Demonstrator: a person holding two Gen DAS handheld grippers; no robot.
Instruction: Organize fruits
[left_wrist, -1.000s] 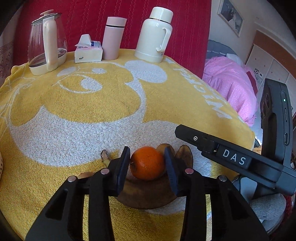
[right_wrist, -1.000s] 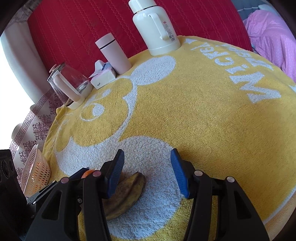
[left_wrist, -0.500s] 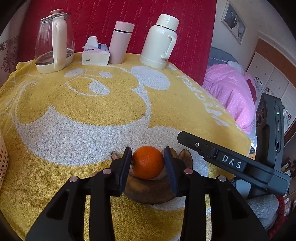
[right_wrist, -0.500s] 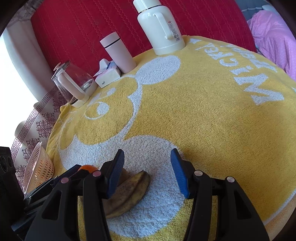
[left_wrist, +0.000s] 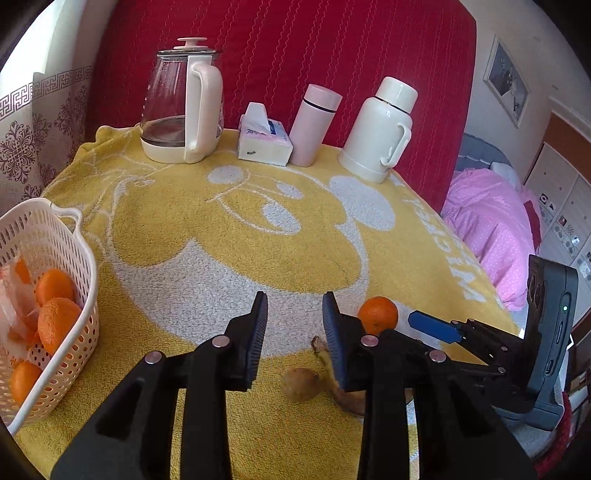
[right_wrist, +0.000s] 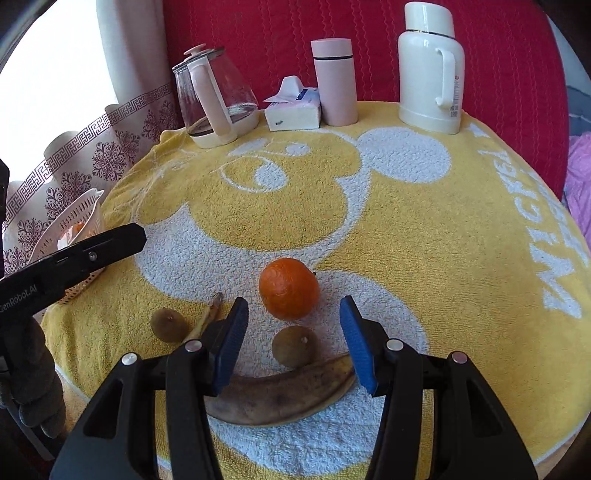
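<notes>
Whereas it gripped the orange (right_wrist: 289, 288) before, left tool (left_wrist: 293, 325) now gapes empty, right tool (right_wrist: 293, 341) apart.

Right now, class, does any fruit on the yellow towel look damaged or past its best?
Yes. The banana at the near edge, under the right hand-held gripper, has brown, blotchy peel and looks overripe. The orange beside it looks sound, as do the two small brown fruits.

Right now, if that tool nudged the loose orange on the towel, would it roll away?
Probably a little: the orange is round and sits free. The fluffy yellow towel would likely slow it. The kiwi and banana lie close in front, so it might bump them.
</notes>
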